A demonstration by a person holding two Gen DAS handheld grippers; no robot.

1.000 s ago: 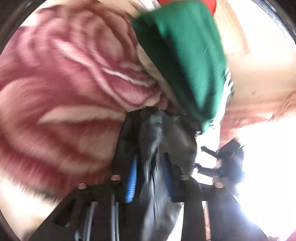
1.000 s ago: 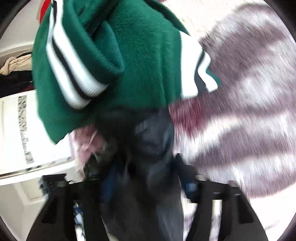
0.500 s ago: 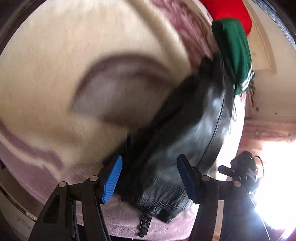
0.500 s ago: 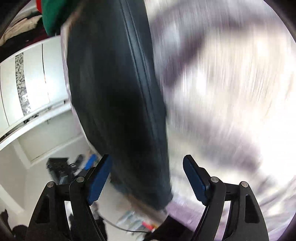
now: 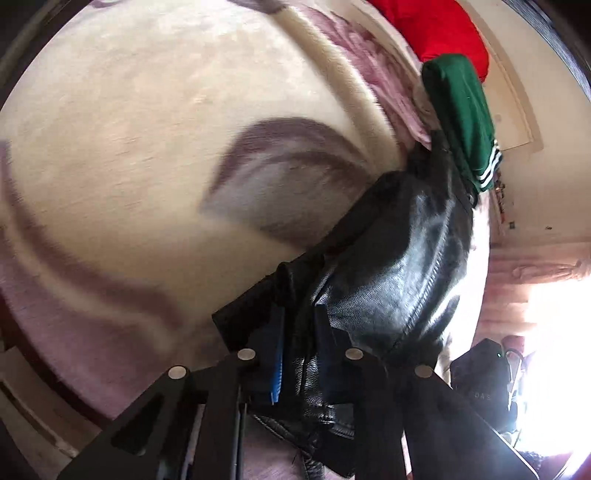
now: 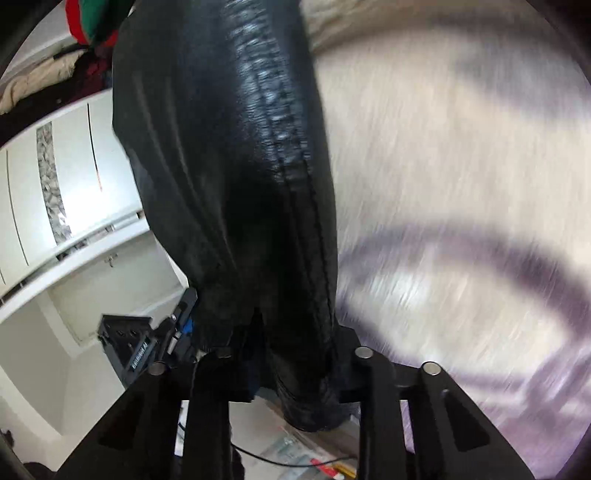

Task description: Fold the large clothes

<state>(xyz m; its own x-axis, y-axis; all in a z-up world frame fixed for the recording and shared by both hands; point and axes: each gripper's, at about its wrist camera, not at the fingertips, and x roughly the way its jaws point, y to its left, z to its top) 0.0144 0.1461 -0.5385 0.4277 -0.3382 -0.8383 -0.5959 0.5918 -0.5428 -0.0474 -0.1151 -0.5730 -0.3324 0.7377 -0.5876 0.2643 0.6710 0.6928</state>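
A black leather garment (image 5: 399, 266) lies stretched along the edge of a cream and mauve blanket (image 5: 147, 129). My left gripper (image 5: 299, 325) is closing on the near end of it, and the blue pads (image 5: 277, 354) pinch a fold of leather. In the right wrist view the same garment (image 6: 229, 147) runs away from me as a long dark band. My right gripper (image 6: 295, 354) is closing around its near end, and the leather fills the gap and hides the pads.
A folded green garment with white stripes (image 5: 461, 118) and a red one (image 5: 443, 33) lie at the far end of the blanket. White wardrobe doors (image 6: 55, 166) stand at the left. A black device (image 6: 129, 347) and papers lie on the floor beside the bed.
Half a second ago both grippers stood wide open around the leather garment; now both have closed on it. Before that they slid along it, away from the green garment.
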